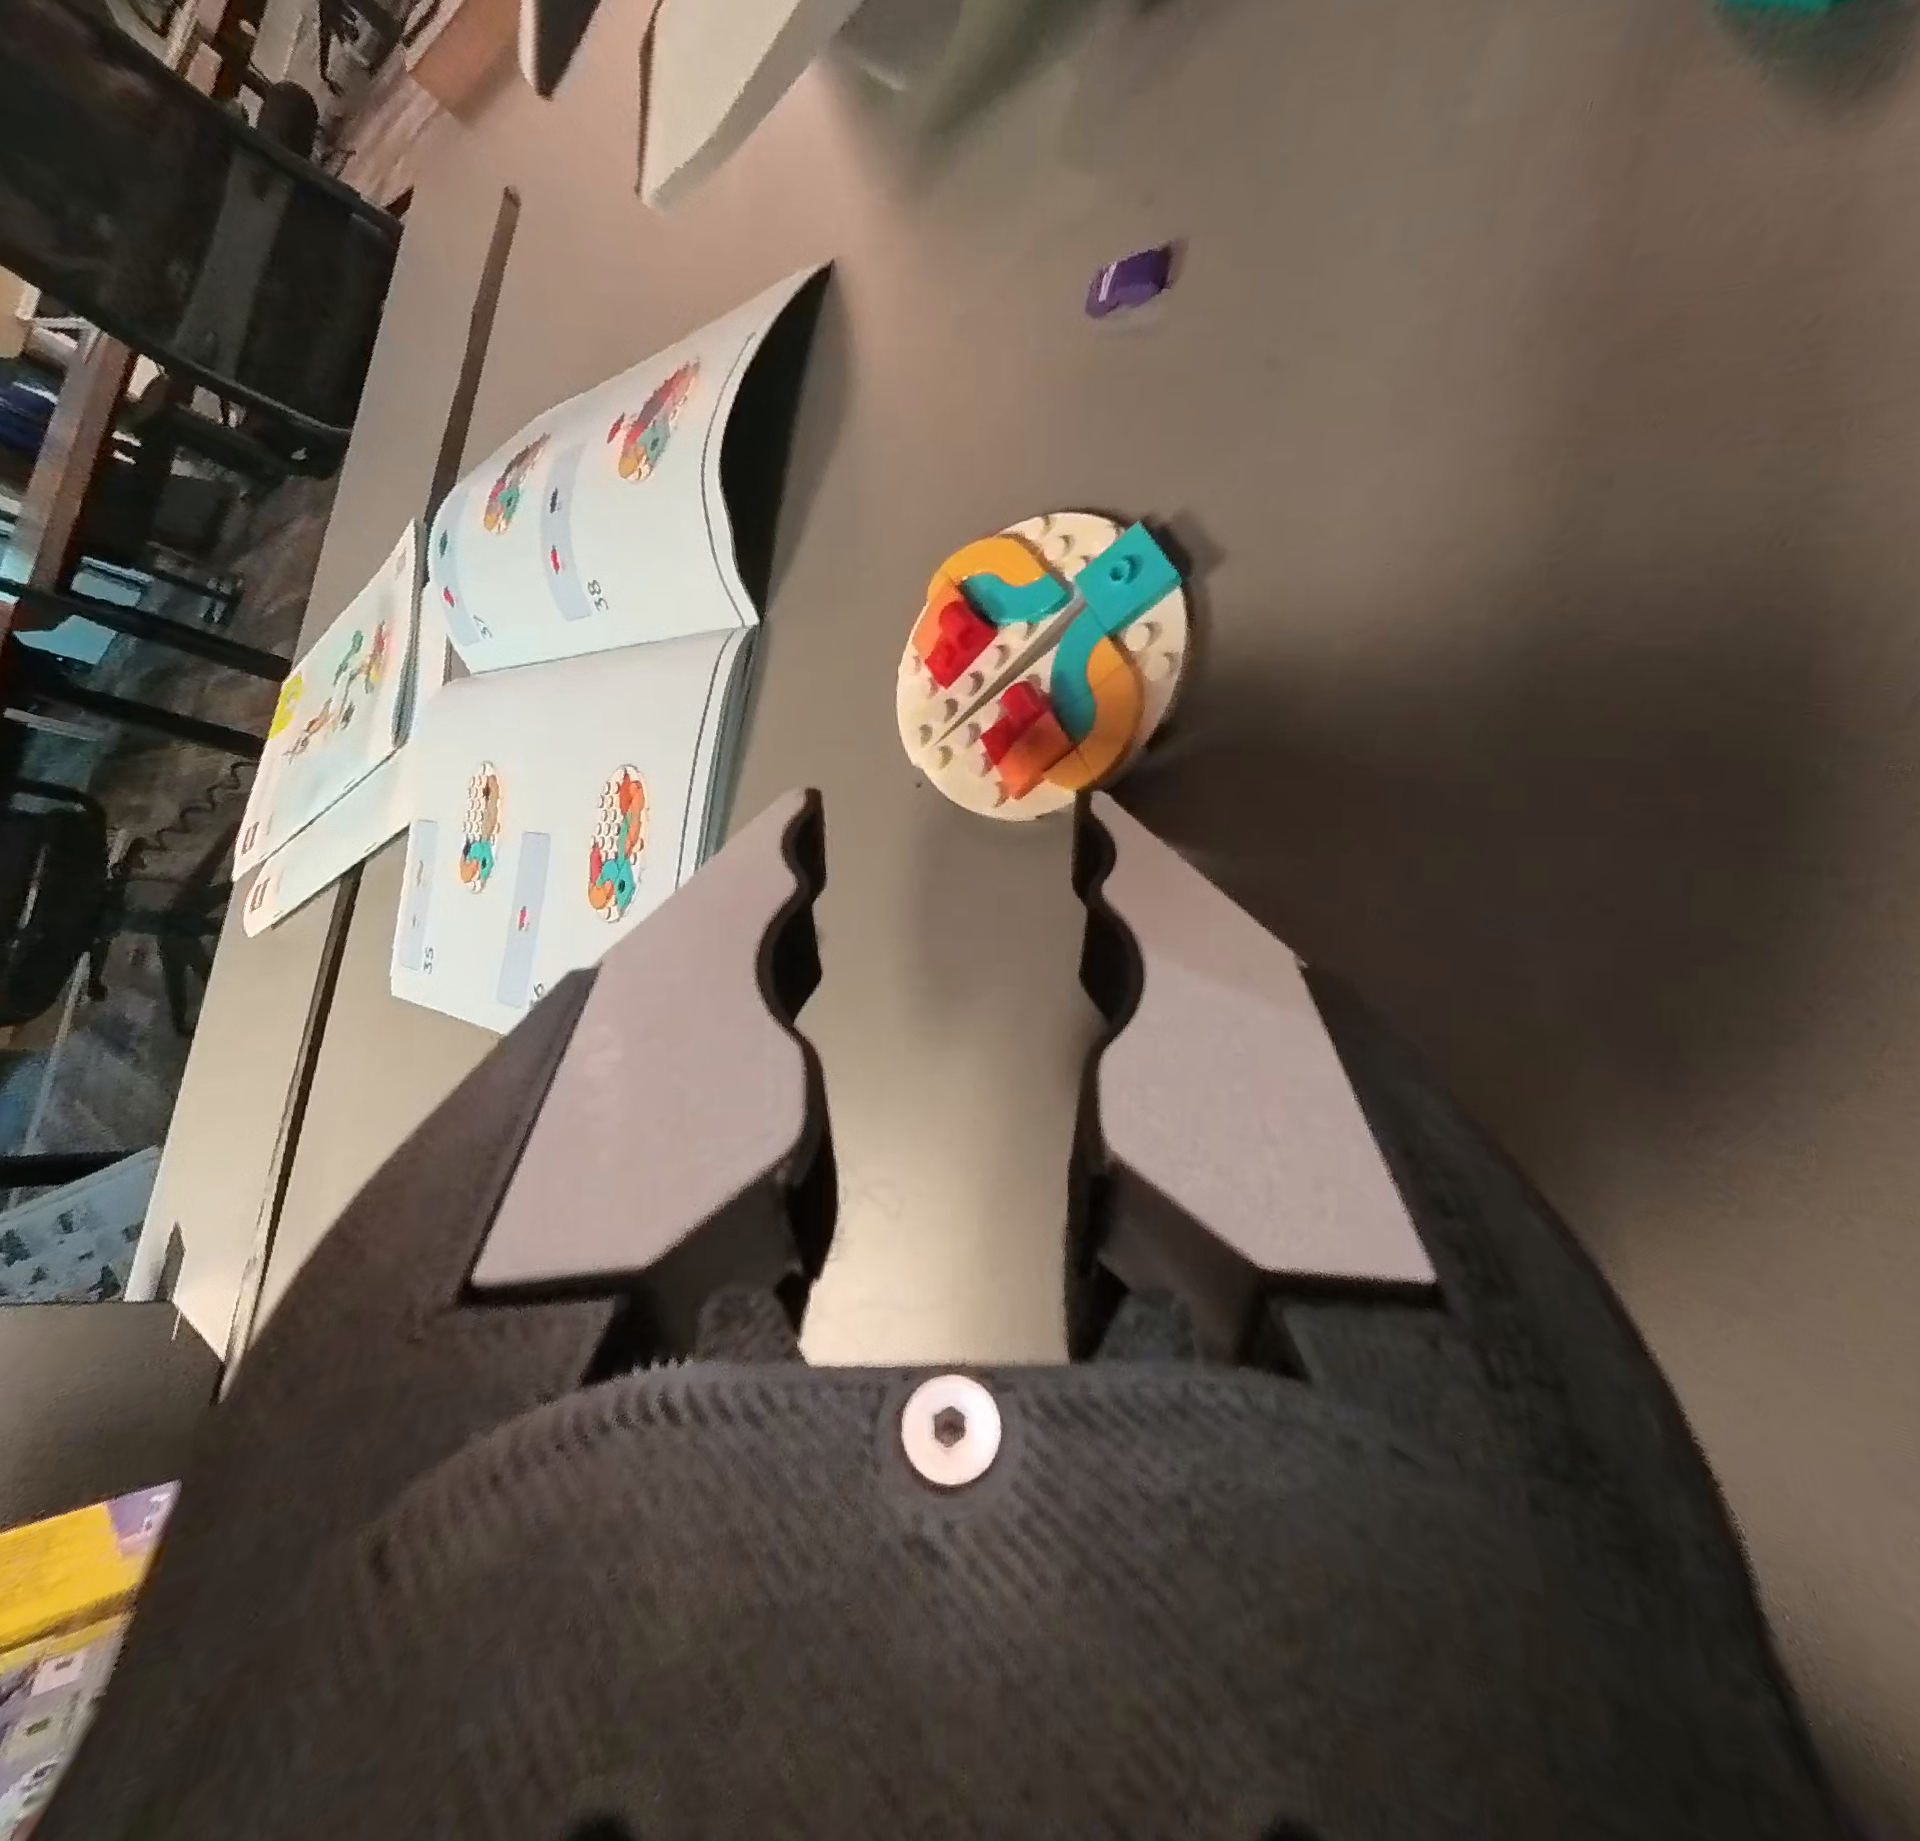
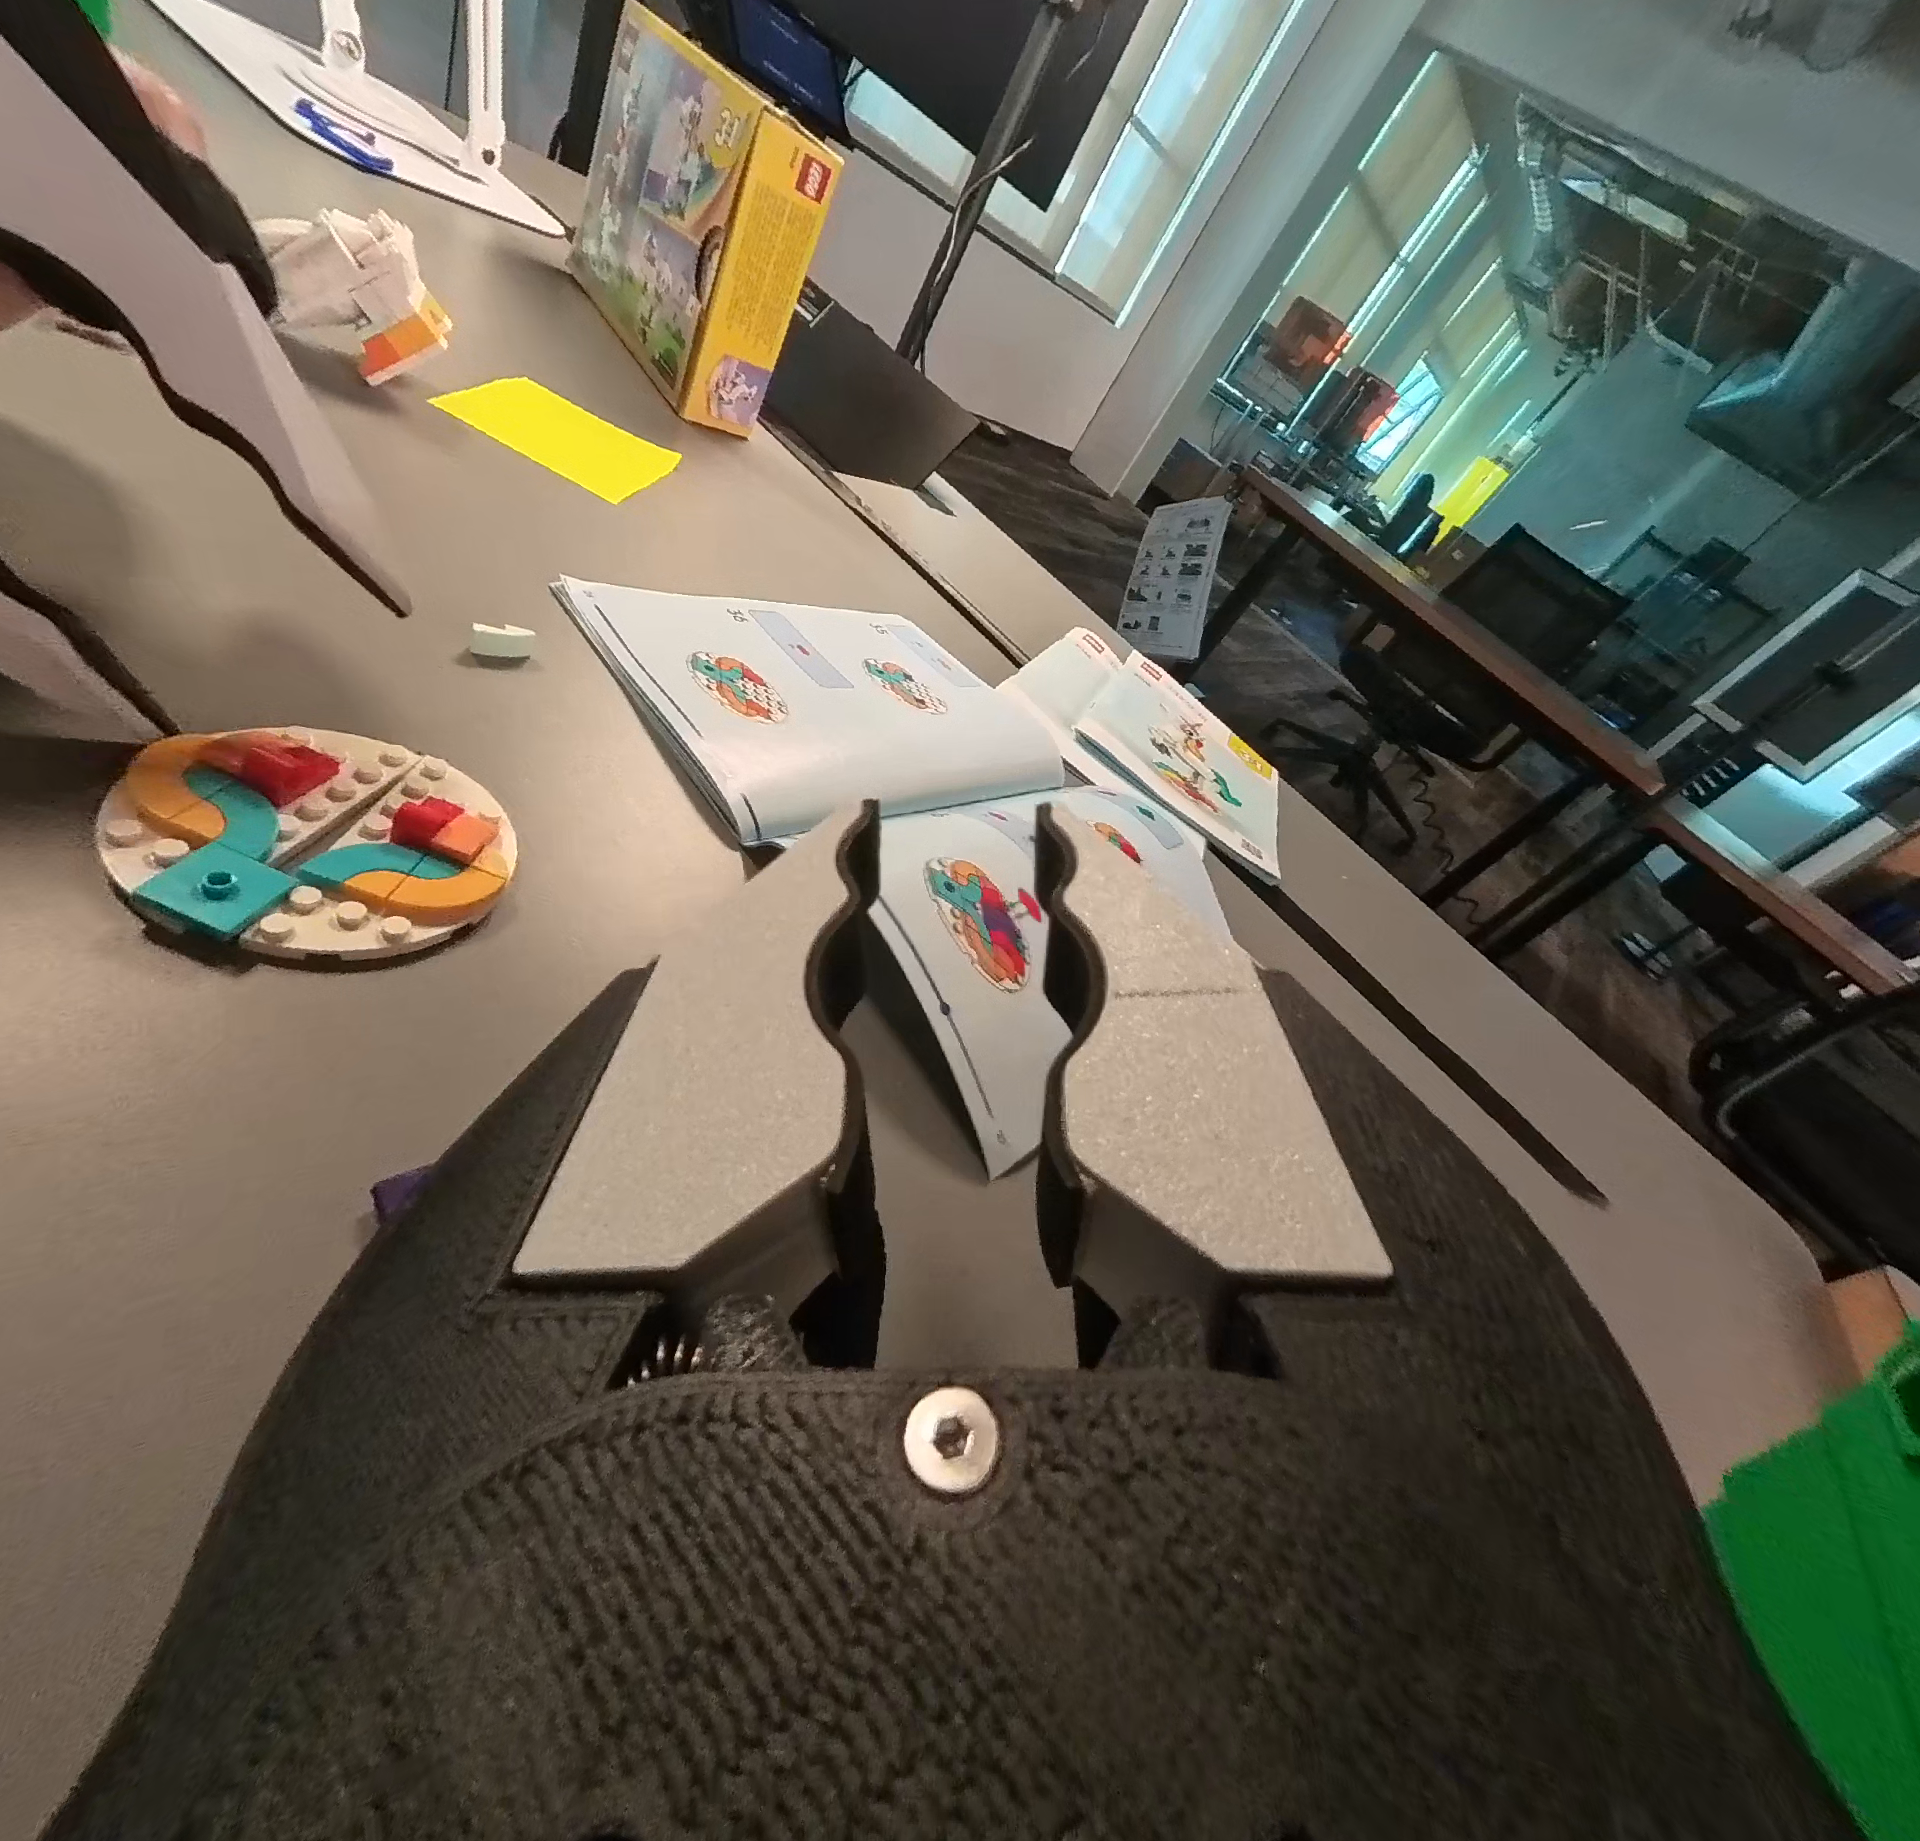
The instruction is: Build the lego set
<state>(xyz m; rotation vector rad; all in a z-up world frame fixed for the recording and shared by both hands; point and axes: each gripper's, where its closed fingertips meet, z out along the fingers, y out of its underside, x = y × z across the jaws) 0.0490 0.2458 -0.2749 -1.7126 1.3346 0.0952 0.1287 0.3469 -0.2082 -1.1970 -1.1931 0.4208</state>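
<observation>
The round lego plate point(image 1: 1042, 661) lies flat on the grey table point(image 1: 1507, 648), its white studs partly covered with curved teal, orange and red pieces. The left gripper point(image 1: 948, 815) hangs just short of it, fingers spread apart with nothing between them, the plate's near edge sitting right beyond the fingertips point(image 1: 800, 812). In the right wrist view the same plate point(image 2: 307, 841) shows off to the left, and the left gripper's fingers point(image 2: 260, 368) come down from the upper left corner toward it.

The right gripper point(image 2: 954, 820) is held apart from the plate, pointing at the open instruction booklet point(image 2: 821, 700). Its fingers are released too, a gap between them and nothing held; one curled page of the booklet shows through that gap.

A second, thinner leaflet point(image 2: 1174, 742) lies just beside the booklet, toward the table's edge. A small pale curved piece point(image 2: 502, 640) sits alone on the table between the plate and the booklet. Farther back stand a yellow lego box point(image 2: 717, 233), a yellow sheet of paper point(image 2: 556, 435) flat in front of it, and a white and orange brick model point(image 2: 358, 285) near the left gripper's arm. In the left wrist view a small purple piece point(image 1: 1130, 279) lies well beyond the plate.
</observation>
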